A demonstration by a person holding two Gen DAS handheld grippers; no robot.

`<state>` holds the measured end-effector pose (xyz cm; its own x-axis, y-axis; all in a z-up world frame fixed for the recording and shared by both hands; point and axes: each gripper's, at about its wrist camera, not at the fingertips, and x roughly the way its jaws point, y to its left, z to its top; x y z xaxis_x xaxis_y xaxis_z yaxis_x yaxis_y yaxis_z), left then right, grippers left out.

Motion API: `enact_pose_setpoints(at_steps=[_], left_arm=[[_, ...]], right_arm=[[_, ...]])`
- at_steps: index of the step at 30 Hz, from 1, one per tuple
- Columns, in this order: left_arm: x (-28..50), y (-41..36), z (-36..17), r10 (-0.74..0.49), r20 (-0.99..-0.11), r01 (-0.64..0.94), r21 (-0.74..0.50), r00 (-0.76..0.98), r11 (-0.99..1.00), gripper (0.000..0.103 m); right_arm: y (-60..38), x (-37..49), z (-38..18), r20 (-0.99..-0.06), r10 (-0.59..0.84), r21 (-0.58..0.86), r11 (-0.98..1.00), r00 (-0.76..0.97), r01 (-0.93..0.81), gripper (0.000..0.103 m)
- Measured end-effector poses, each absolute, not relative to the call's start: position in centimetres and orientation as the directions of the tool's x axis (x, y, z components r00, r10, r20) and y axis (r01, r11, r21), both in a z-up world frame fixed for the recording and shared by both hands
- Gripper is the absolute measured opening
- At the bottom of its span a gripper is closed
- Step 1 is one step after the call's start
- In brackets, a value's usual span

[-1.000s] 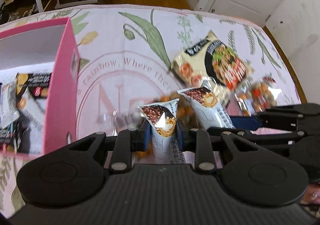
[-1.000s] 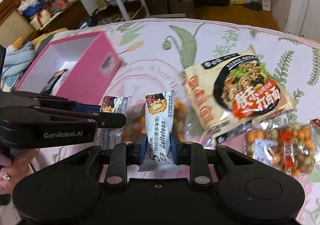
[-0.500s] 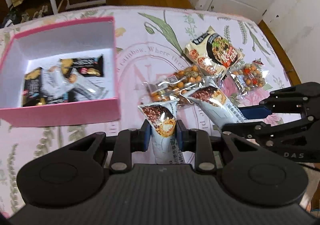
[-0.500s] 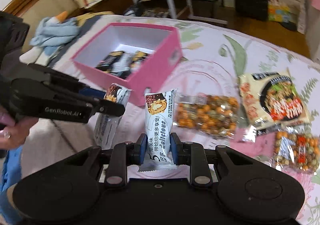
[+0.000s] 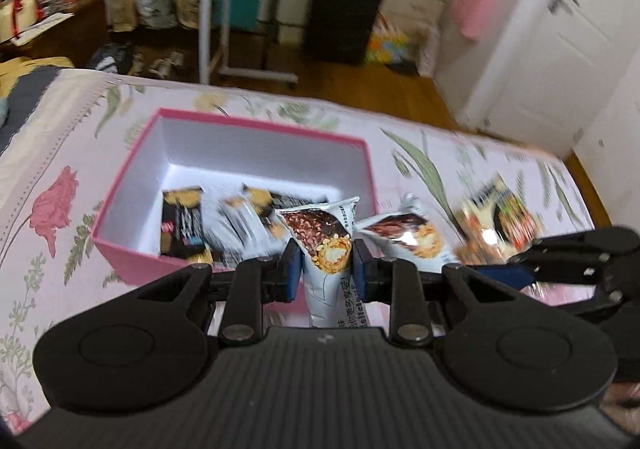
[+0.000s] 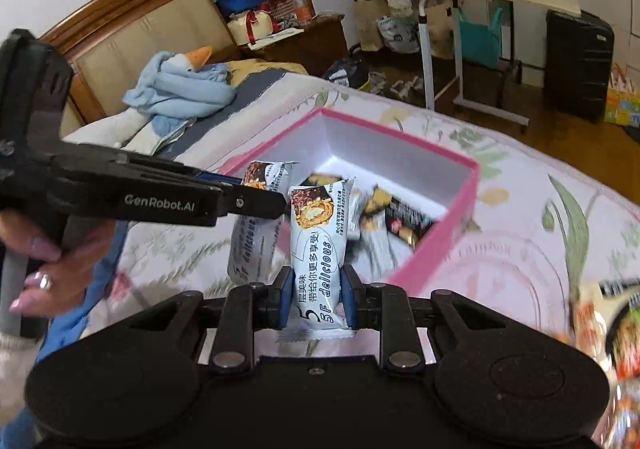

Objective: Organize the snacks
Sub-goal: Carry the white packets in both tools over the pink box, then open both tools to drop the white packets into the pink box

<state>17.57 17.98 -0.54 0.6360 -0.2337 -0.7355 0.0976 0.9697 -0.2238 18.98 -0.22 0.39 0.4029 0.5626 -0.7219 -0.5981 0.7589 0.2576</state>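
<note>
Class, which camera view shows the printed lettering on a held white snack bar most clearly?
The right wrist view: the white snack bar in the right gripper faces the camera, its lettering sharp. The left wrist view shows the same bar sideways, blurred, lettering hidden.

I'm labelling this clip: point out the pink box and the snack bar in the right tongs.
pink box (image 6: 452,235): right wrist view, its outer side wall.
snack bar (image 6: 316,241): right wrist view, middle of its printed wrapper.

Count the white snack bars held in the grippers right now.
2: one white snack bar in the left gripper, one in the right gripper, both near the pink box.
</note>
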Motion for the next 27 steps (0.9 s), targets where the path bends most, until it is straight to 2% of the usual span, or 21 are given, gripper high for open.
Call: enact_pose_setpoints(at_steps=[5,10,12,20,22,24,25,27], left_arm=[[22.7,19.6,-3.0,-0.225,-0.708,0.023,-0.283,0.670,0.959,0.025],[27.9,20.9,-7.1,-0.221,-0.747,-0.051,-0.323,0.626,0.945,0.025],[29.4,21.7,-9.1,-0.242,-0.758,-0.093,-0.369,0.606,0.925,0.025],[33.1,22.0,-14.1,-0.281,-0.790,-0.148,-0.420,0.545,0.895,0.026],[33.5,21.1,-14.6,-0.256,-0.815,-0.137,-0.375,0.520,0.917,0.030],[33.3,20.0,-14.5,-0.224,-0.822,-0.079,-0.309,0.524,0.948,0.035],[33.0,19.7,-14.3,-0.199,-0.822,-0.066,-0.275,0.534,0.959,0.043],[32.1,19.4,-13.4,-0.175,-0.810,-0.038,-0.235,0.559,0.971,0.046]], right_arm=[[3.7,23.9,-1.1,-0.786,0.443,0.074,0.759,0.431,-0.646,0.028],[6.3,29.0,-3.7,-0.859,0.361,0.023,0.736,0.363,-0.677,0.028],[7.2,30.1,-4.4,-0.873,0.314,-0.025,0.735,0.373,-0.677,0.028],[9.2,32.5,-8.8,-0.914,0.221,-0.099,0.690,0.339,-0.717,0.029],[9.2,32.2,-9.3,-0.907,0.204,-0.137,0.684,0.368,-0.717,0.030],[9.0,31.5,-9.0,-0.887,0.204,-0.175,0.682,0.415,-0.710,0.039],[8.7,31.1,-8.6,-0.879,0.216,-0.173,0.685,0.425,-0.708,0.040],[7.5,30.2,-7.1,-0.864,0.253,-0.141,0.708,0.436,-0.692,0.041]])
